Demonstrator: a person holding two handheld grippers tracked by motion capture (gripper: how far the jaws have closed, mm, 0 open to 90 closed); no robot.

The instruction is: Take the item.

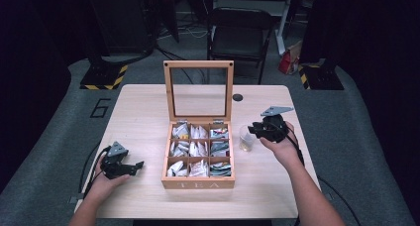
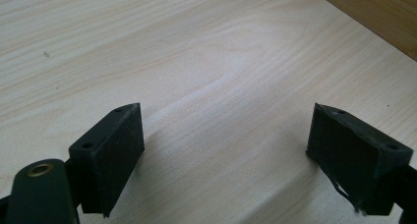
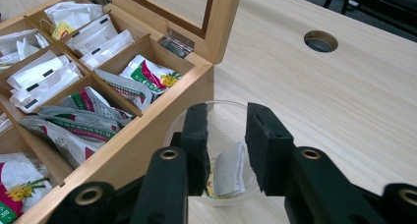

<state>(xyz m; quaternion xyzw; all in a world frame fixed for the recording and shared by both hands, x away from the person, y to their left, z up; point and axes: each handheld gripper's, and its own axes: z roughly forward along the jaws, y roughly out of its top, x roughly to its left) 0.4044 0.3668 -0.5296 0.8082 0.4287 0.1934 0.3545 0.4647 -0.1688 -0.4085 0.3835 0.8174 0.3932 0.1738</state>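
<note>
The right gripper (image 3: 223, 150) hovers over the clear cup (image 3: 216, 135) at lower centre of its view, jaws parted above the tea bag (image 3: 228, 172) lying inside, untouched, just beside the wooden tea box (image 1: 198, 182), while the left gripper (image 2: 226, 150) rests wide open on the counter (image 1: 143, 112), lower left.

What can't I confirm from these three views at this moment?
- Print on the tea bag: right gripper view, partly behind the right gripper.
- Contents of the clear cup: high view, too small.
- Tea box beyond one corner: left gripper view, cut off by the frame edge.
</note>
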